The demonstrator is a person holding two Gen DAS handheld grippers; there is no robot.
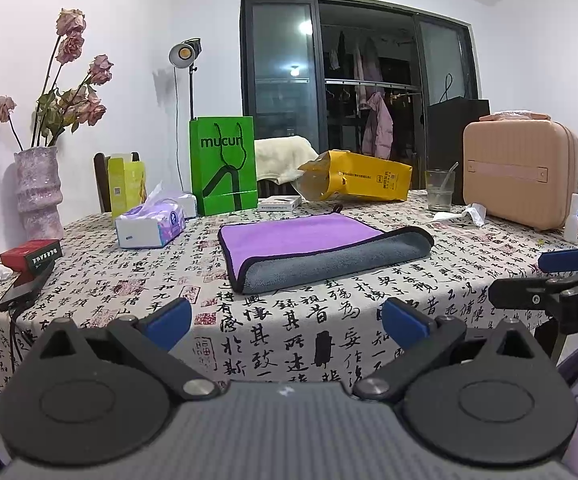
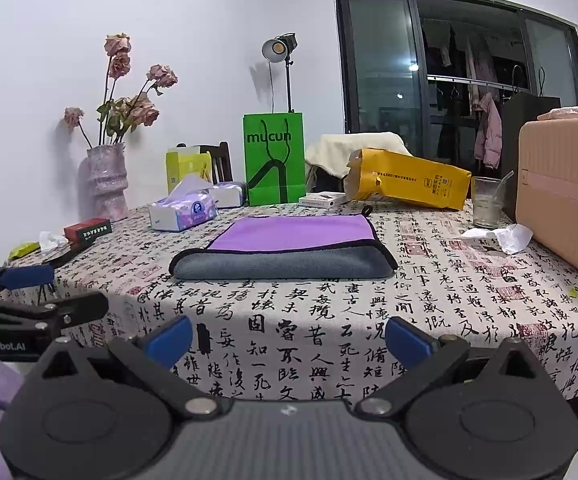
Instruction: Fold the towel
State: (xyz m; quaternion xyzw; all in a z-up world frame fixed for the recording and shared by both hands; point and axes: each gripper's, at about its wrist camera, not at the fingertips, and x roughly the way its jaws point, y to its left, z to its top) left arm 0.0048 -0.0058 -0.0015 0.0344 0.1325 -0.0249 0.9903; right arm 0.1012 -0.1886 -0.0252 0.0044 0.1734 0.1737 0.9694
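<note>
A towel (image 1: 321, 252), purple on one side and grey on the other, lies on the table with its near edge folded over so a grey band faces me; it also shows in the right wrist view (image 2: 285, 248). My left gripper (image 1: 287, 322) is open and empty, held back from the table's near edge, short of the towel. My right gripper (image 2: 287, 340) is open and empty, also back from the near edge. Each gripper shows at the side of the other's view: the right one (image 1: 537, 280), the left one (image 2: 53, 288).
The table (image 1: 289, 320) has a calligraphy-print cloth. Around the towel stand a tissue pack (image 1: 151, 226), green bag (image 1: 224, 164), yellow bag (image 1: 357, 178), glass (image 1: 440, 190), pink case (image 1: 521, 172), vase (image 1: 39, 196), red box (image 1: 31, 254) and crumpled paper (image 2: 505, 236).
</note>
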